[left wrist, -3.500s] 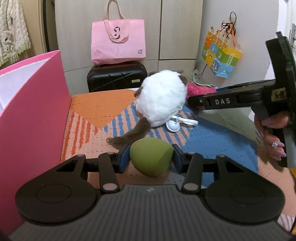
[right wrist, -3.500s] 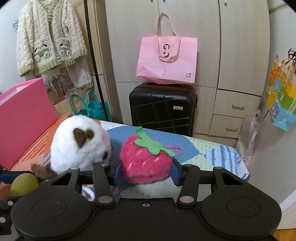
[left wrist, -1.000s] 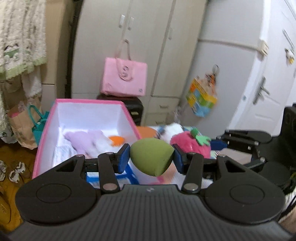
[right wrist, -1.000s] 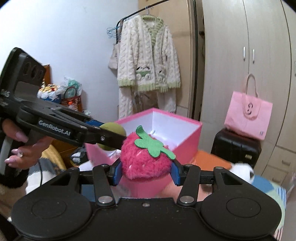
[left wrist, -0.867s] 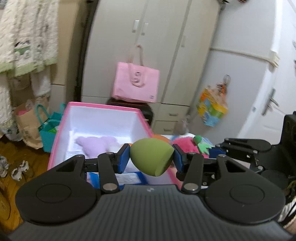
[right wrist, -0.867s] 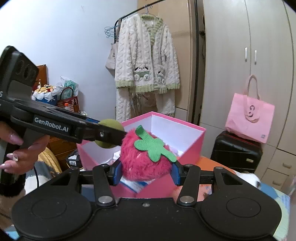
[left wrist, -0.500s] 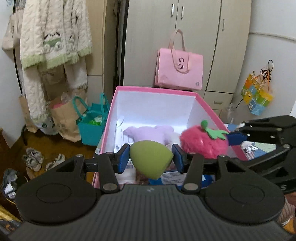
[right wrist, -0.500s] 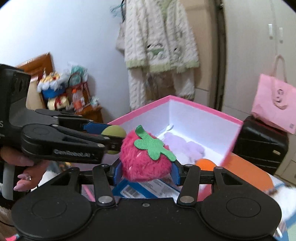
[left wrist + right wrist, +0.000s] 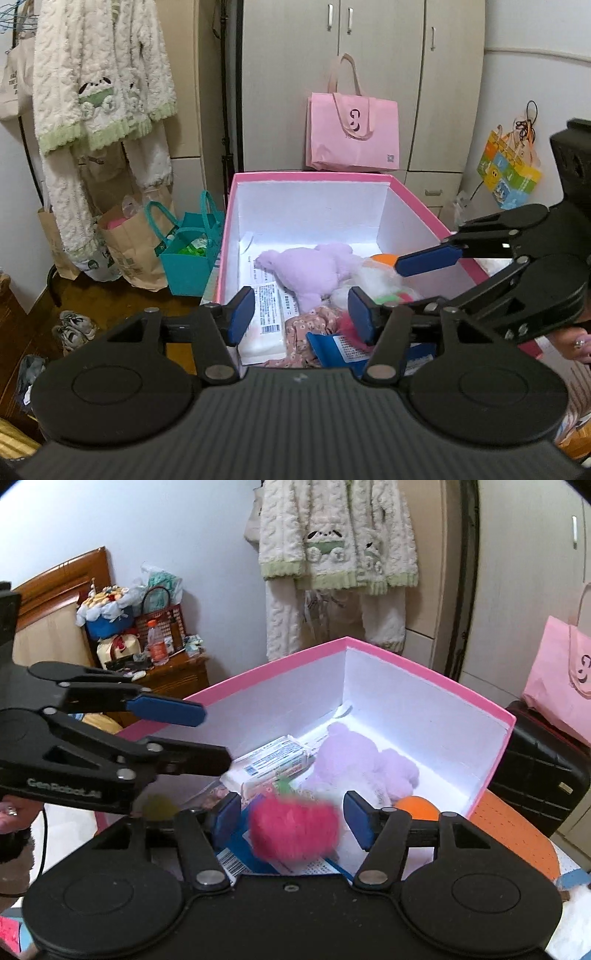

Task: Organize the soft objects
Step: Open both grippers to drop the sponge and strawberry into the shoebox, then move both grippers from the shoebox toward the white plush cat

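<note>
Both grippers hover over the open pink box [image 9: 413,192] with white inner walls, also in the right wrist view [image 9: 506,723]. My left gripper [image 9: 301,314] is open and empty. My right gripper [image 9: 288,818] is open; the pink plush strawberry [image 9: 295,829] is blurred between its jaws, free of the pads and dropping into the box. The green egg-shaped soft ball [image 9: 159,806] lies blurred low in the box, below the left gripper's fingers [image 9: 166,707]. A lilac plush toy [image 9: 314,267] and an orange ball [image 9: 417,808] lie in the box.
Paper packets [image 9: 269,314] and floral cloth [image 9: 314,325] lie in the box. Pink tote bag [image 9: 352,133] on a black suitcase [image 9: 535,768] behind. Teal bag [image 9: 192,254] and paper bags on the floor left. White plush [image 9: 569,923] on the patterned bed cover.
Both grippers opened over the box. The green ball left my left gripper and the strawberry left my right gripper; both dropped toward the box floor.
</note>
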The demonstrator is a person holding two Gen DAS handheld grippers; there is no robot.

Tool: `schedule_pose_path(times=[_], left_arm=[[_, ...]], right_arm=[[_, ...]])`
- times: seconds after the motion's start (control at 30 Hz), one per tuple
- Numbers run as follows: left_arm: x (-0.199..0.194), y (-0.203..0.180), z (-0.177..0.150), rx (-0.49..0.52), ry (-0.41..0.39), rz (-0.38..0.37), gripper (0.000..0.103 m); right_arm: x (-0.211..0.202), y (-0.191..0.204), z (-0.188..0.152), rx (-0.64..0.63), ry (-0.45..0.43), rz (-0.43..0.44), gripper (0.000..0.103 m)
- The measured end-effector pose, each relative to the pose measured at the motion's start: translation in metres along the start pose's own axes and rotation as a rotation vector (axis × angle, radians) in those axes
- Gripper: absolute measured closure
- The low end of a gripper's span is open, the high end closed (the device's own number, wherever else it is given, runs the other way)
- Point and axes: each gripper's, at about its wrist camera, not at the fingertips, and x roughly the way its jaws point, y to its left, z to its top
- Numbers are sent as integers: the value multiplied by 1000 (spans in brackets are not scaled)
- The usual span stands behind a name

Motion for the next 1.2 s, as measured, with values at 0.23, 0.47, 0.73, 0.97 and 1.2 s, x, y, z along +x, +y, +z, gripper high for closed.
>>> schedule_pose_path(times=[0.23,0.47,0.73,0.97,1.2], left_arm=[[-27,-4,1,4,16,-47,43],[-51,-22,-3,20,34,-101,42],[-71,-60,-5,51,34,-146,40],[-76,-96,-12,105,89,-217,33],[-58,-132,-13,117,162,-329,25]], right_arm=[[-56,-6,-24,128,-113,46,35],[-117,8,-46,93,-154,-36,35],[-164,19,-74,55,-182,-89,35],[-194,21,-102,38,-200,-175,22],[-202,8,-132,71,-173,-251,18]])
